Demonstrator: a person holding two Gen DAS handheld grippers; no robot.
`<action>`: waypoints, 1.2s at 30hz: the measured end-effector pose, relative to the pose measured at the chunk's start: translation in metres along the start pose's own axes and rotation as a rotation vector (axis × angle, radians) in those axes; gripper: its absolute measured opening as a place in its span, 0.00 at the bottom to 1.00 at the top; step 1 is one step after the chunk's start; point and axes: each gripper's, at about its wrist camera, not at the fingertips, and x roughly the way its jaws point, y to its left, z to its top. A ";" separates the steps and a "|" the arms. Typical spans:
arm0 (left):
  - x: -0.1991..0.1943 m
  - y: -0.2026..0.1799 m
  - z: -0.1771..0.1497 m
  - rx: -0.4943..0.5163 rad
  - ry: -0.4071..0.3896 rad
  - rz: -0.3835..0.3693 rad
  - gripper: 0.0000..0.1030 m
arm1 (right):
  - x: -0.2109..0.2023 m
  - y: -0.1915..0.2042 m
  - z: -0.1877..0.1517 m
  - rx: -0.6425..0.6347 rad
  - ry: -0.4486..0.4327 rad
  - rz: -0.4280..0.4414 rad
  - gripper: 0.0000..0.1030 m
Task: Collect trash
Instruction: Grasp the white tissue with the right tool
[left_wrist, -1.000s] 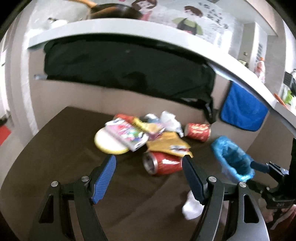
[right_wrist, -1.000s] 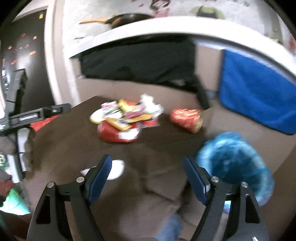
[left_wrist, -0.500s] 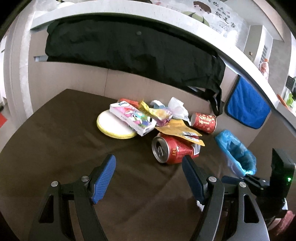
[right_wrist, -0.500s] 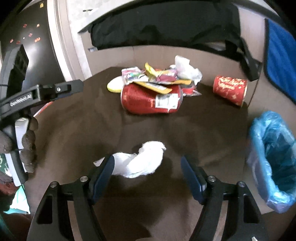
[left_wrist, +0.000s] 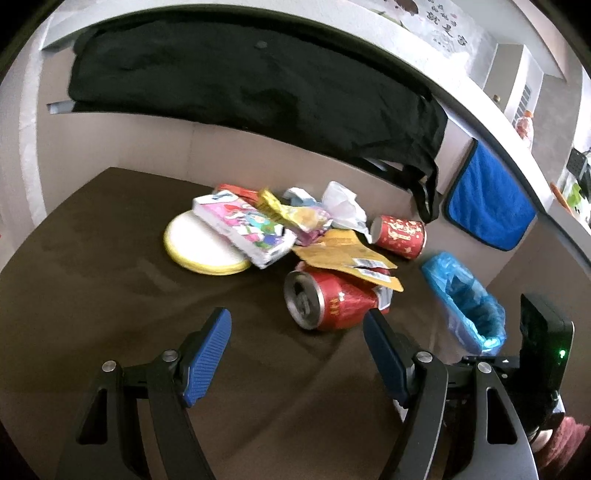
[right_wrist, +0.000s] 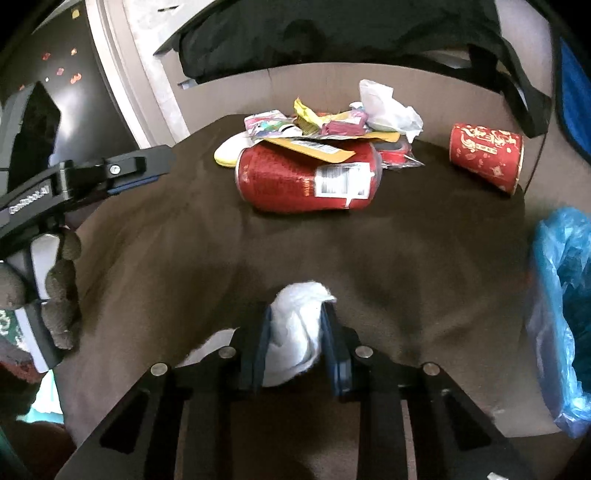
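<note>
White tissue (right_wrist: 295, 332) now pinched; right hand-held gripper (right_wrist: 297, 325) just closed.

**Right gripper closes on a white tissue**

The right gripper (right_wrist: 295, 314) has just been closing, and its blue pads now press on a crumpled white tissue (right_wrist: 295, 328) lying on the brown cloth (right_wrist: 406, 258). Beyond lies a red can (right_wrist: 306, 177) on its side under a heap of wrappers (right_wrist: 325, 125), a red paper cup (right_wrist: 485, 157) apart to its right. A blue bag (right_wrist: 565, 314) stands at the right edge. The left gripper (right_wrist: 110, 173) reaches in at left.
</note>
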 end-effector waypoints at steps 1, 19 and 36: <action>0.003 -0.003 0.002 0.003 0.007 -0.011 0.72 | -0.002 -0.005 -0.001 0.015 -0.005 0.002 0.24; 0.061 -0.025 0.065 0.026 0.001 -0.004 0.72 | -0.034 -0.054 -0.014 0.112 -0.108 -0.036 0.24; 0.177 0.021 0.121 -0.144 0.183 0.145 0.37 | -0.035 -0.059 -0.011 0.116 -0.157 -0.044 0.24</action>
